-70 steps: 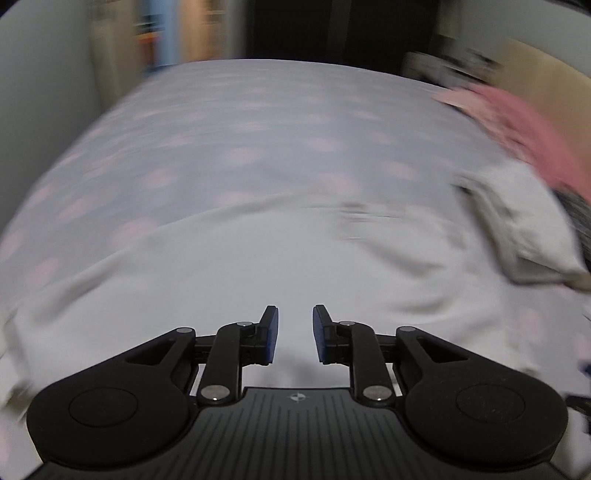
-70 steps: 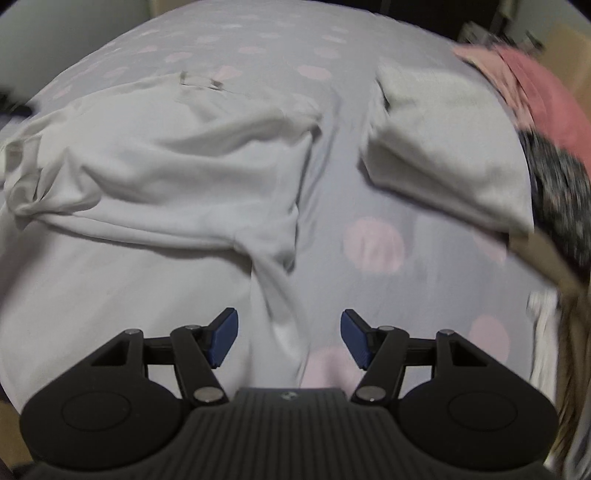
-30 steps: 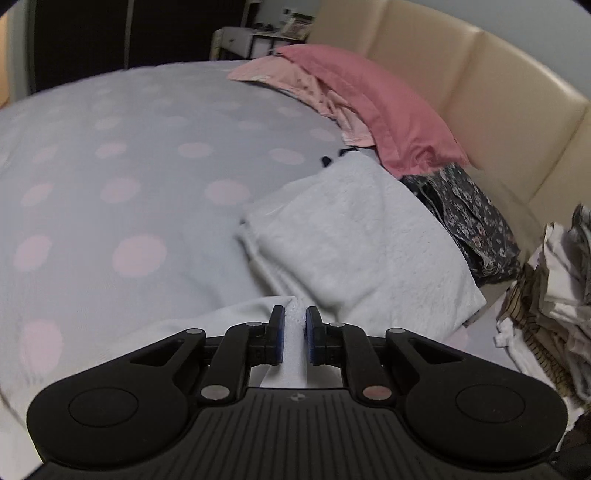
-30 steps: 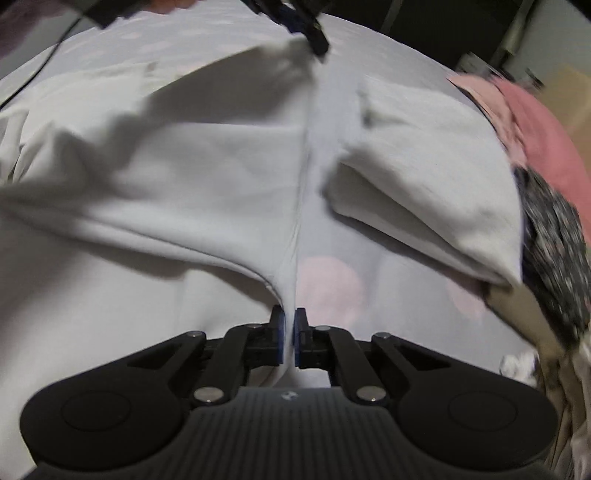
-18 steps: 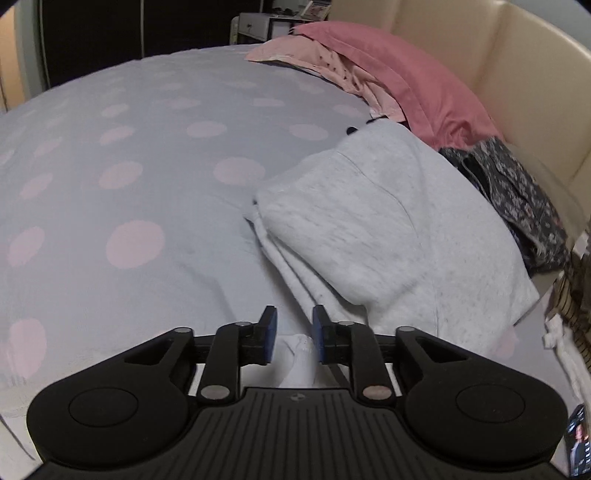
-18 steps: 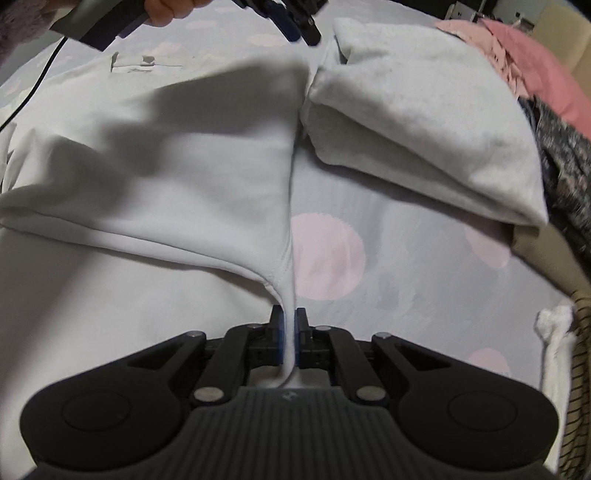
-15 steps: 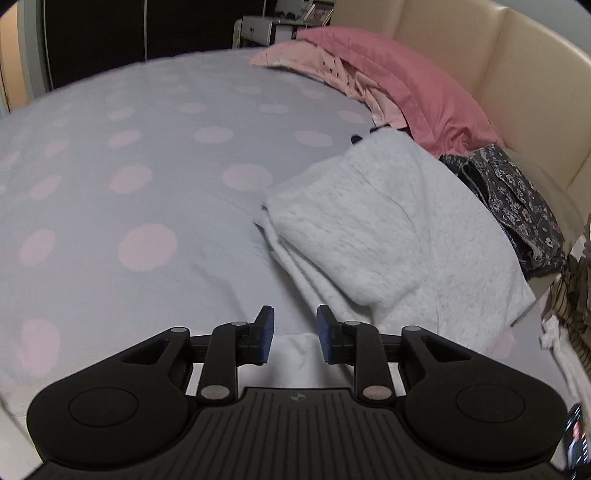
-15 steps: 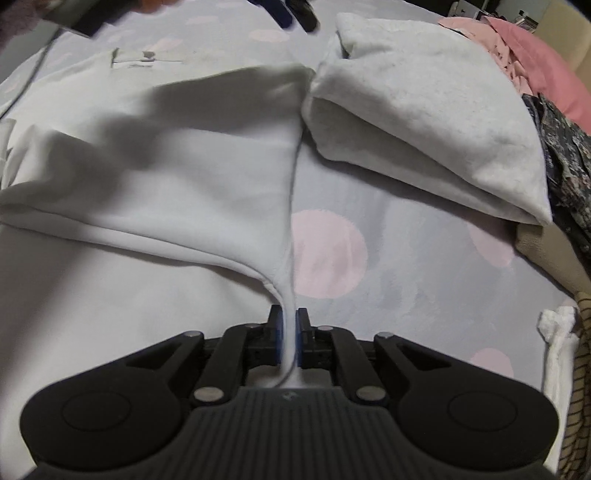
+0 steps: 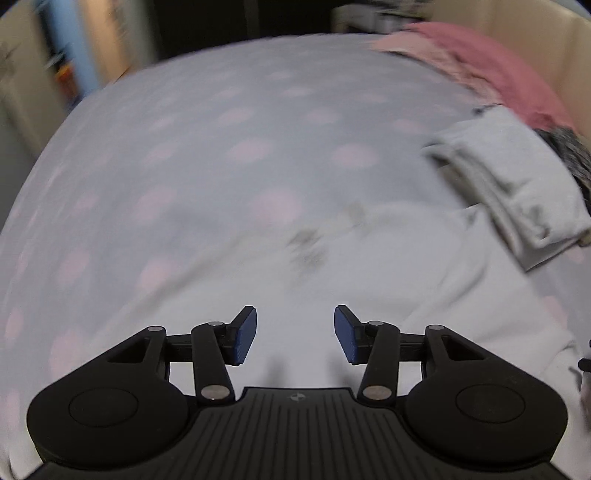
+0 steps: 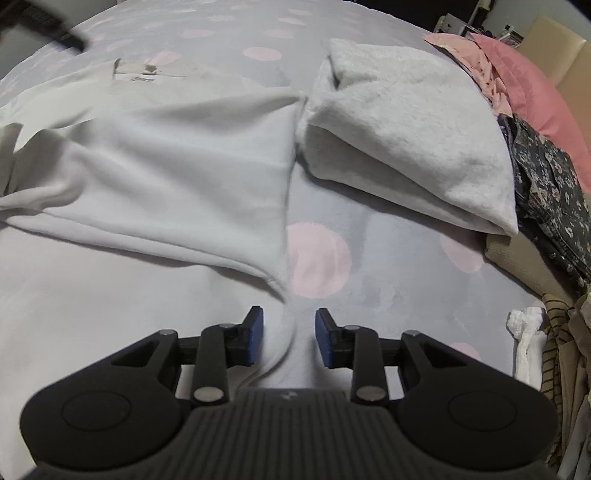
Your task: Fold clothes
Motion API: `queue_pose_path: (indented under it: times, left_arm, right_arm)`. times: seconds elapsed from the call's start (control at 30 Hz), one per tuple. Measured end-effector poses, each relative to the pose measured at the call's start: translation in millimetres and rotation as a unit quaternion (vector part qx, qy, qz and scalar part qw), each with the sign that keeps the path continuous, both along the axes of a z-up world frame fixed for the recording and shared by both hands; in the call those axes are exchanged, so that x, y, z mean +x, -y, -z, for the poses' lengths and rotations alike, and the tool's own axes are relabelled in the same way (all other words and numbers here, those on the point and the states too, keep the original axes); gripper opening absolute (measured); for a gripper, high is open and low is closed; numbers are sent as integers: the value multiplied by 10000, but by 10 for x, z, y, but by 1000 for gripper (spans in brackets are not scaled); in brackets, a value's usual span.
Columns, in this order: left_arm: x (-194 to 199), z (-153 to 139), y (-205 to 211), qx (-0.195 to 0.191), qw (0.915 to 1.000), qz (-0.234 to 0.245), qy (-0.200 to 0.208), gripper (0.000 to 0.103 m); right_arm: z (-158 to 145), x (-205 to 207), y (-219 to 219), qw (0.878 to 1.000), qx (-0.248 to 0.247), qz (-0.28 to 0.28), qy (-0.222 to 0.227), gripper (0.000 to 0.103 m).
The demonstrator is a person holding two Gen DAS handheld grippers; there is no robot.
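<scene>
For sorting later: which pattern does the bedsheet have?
The bedsheet is pale grey with pink dots, clearest in the right wrist view.

I see a grey bedsheet (image 10: 388, 236) with pale pink dots under everything. At the right side a pink pillow (image 10: 532, 77) lies against a beige padded headboard (image 10: 569, 48). In the far right corner I see some small objects (image 10: 476, 26) on furniture, too small to tell. In the left wrist view, blurred, I see a dark doorway (image 9: 236, 22) behind the bed.
</scene>
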State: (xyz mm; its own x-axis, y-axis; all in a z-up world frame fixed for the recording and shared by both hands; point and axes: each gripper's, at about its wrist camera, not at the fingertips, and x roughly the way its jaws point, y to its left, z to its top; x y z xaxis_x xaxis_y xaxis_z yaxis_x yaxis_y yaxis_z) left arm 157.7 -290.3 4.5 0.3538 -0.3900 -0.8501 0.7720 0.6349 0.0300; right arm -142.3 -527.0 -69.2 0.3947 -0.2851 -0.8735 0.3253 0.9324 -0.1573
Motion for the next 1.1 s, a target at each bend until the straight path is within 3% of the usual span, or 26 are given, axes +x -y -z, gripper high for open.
queue_pose_path:
  times: [0.17,0.33,0.47,0.5,0.53,0.6,0.7,0.9,1.1]
  left_arm:
    - [-7,168,-599,-158,9966,-673,-440,44]
    - [-219,108,-794,-823,9928,-608,-631,43]
    - [-343,233,-695,-525,9966,-429,-459,43]
    - [-362,296,-662,-374,9977,-434,-357,37]
    - [-368,347,-661,-273,9981,-438,-327,19]
    - [-380,445,-661,-78,9986,-447,-269,5]
    - [-451,338,-814,-129,9987,-404,-282,2]
    - [-740,98,-1306,273,9980,-529,-209,2]
    - [-767,460,-1765,1100,9846,-1149,-731,3]
  right_arm:
    - [-42,52,-188,9999,-33,-148,8,37]
    - [-105,123,-328,9995,-180,-236,52,39]
    - [-122,142,-396,9994,-216,-281,49,41]
    - [-121,145,-411,9993,-232,-299,45,41]
    - [-117,147,-425,9992,-248,-325,44,41]
    - [-114,151,-446,9990,-264,-362,67,44]
    - [-130,137,-444,9990,-294,-308,153,63]
    - [-101,85,-387,9992,-315,-163,174,65]
    - [-3,64,-338,9999,-25,-89,-65,65]
